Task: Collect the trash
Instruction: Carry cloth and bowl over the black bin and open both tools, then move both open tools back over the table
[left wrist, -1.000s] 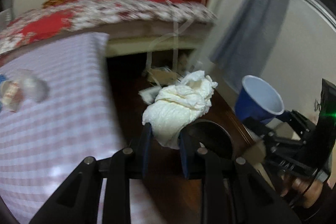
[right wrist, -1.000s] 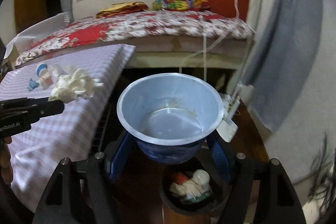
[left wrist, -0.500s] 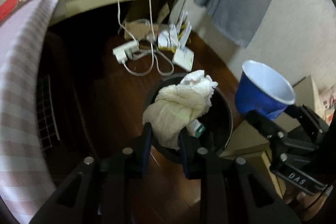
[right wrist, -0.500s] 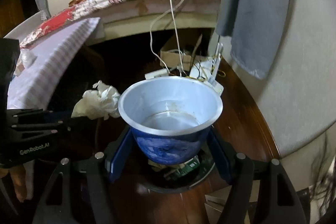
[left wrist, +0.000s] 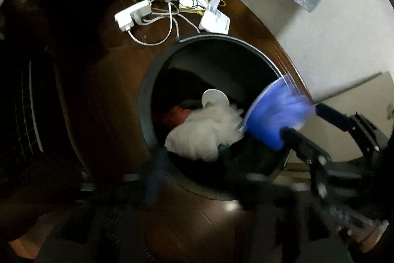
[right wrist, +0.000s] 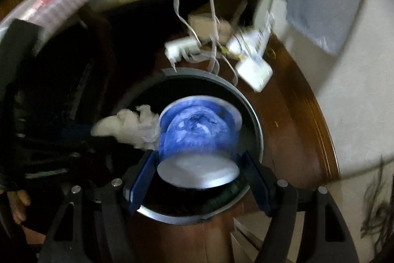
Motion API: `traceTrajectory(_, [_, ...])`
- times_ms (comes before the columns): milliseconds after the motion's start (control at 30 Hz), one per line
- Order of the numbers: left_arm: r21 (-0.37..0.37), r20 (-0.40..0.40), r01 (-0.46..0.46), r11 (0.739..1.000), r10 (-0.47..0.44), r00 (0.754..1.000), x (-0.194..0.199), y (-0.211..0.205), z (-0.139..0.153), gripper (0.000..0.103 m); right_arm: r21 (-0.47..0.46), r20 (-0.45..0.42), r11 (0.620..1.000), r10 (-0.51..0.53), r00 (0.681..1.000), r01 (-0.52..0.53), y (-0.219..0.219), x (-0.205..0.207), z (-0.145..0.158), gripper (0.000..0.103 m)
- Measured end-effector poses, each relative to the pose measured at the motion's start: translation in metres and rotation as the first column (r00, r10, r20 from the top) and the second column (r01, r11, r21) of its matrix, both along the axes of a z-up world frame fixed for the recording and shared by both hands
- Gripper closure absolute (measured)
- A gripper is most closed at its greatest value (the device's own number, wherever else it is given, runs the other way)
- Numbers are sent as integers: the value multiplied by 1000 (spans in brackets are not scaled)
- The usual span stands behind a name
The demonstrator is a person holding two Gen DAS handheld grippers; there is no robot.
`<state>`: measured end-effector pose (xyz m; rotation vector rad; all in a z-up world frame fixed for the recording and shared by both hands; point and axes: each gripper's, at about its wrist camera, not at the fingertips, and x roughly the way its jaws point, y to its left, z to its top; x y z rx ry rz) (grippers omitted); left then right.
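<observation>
Now, by label:
Step in hand: dumping trash into the black bin [left wrist: 152,80], both grippers pointing steeply down over its mouth.
Left gripper [left wrist: 187,164]: jaws have just been opening and now stand spread; the white crumpled tissue [left wrist: 204,137] sits between them but seems unpinched, lying on or dropping to the rubbish inside (blur hides which).
Right gripper [right wrist: 199,179]: pads flank the blue cup [right wrist: 197,137], tipped mouth-down over the bin; it looks loose or slipping out, though I cannot tell if the pads press on it.
Bin's surroundings: power strip [left wrist: 131,16] and cables on the floor beyond.
Next move: likely let the cup fall clear, then lift both grippers out without hooking the rim.
</observation>
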<state>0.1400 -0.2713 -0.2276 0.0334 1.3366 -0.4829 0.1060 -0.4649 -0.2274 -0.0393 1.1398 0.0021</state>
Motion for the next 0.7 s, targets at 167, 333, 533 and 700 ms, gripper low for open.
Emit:
traceTrajectory(167, [21,49,0,1000,-1,999,-5,1,5,32,24,-9,998,-61,998,61,-19,-7,-6,28])
traceTrajectory(333, [51,93,-1,999,-4,996,-5,2,9,32,42,-13,993,-113,994,113,-26,-10,-5,28])
traceTrajectory(533, [102,157,-14,995,-2,988,-13,0,23,32,47,-9,989,-138,990,138,-25,-14,4,28])
traceTrajectory(700, [62,207,-20,998,7,978,-22,4,58,32,80,-1,979,-187,982,187,-28,-21,22,28])
